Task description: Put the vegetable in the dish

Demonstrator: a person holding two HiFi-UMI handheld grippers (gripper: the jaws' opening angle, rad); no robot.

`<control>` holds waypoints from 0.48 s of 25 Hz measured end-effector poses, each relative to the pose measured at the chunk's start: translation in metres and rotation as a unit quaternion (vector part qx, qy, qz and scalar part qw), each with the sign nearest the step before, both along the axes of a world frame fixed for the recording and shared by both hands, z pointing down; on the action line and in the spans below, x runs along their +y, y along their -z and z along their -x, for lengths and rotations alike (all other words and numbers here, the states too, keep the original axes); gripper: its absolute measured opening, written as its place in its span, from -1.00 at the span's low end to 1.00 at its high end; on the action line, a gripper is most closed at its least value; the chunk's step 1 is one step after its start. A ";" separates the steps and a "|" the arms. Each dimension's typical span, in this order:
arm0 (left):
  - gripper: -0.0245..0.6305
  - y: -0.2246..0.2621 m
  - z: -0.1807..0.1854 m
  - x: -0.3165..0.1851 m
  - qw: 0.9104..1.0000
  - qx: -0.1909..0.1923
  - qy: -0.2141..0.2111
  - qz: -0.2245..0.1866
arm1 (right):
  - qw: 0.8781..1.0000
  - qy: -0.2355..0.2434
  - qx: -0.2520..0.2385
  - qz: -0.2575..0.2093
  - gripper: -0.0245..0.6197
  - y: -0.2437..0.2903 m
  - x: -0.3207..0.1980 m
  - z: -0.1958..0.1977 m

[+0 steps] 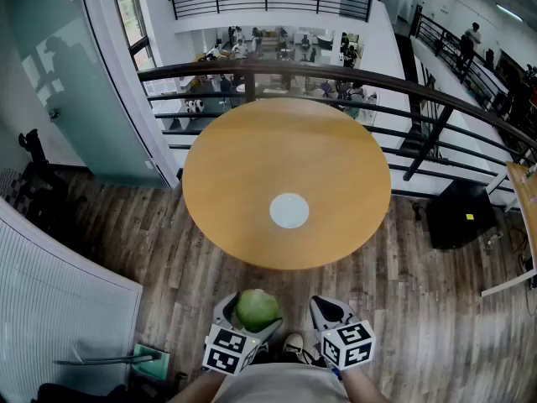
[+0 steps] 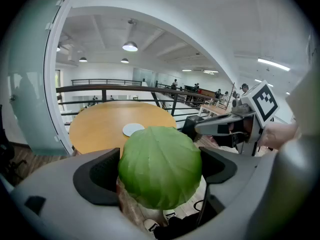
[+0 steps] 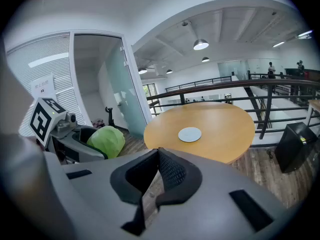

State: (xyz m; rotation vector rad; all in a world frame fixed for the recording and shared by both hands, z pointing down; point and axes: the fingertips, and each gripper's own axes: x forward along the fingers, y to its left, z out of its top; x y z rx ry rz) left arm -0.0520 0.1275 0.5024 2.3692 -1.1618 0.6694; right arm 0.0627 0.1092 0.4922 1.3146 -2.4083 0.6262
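Jaws of the left gripper are clamping a green cabbage from both sides, their dark pads pressing its flanks, while the jaws of the right gripper are meeting at their tips with nothing between them. In the left gripper view the grey gripper body is cutting off the underside of the cabbage. In the head view its lower half is sinking out of sight between the jaws and behind the marker cube. The person's forearms are running off the bottom edge of the head view, so only a strip of each is showing. A shoe is peeking out between the two grippers, mostly covered. Both grippers are hanging low and close to the body, side by side over the wooden floor, pointing toward the round wooden worktop and stopping well short of its near edge. A white dish is lying on that worktop, well apart from the cabbage, with a dark railing curving behind it.
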 end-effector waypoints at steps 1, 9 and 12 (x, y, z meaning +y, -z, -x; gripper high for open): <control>0.55 -0.001 0.000 0.001 1.000 0.000 0.001 0.000 | 1.000 0.000 0.000 0.000 -0.85 0.000 0.001 -0.001; 0.55 -0.001 0.002 0.001 1.000 0.000 0.002 0.003 | 1.000 -0.004 0.002 0.006 -0.85 -0.001 0.001 0.000; 0.55 0.001 0.004 0.002 1.000 0.001 0.002 0.001 | 1.000 -0.006 0.005 0.005 -0.85 -0.001 0.002 0.001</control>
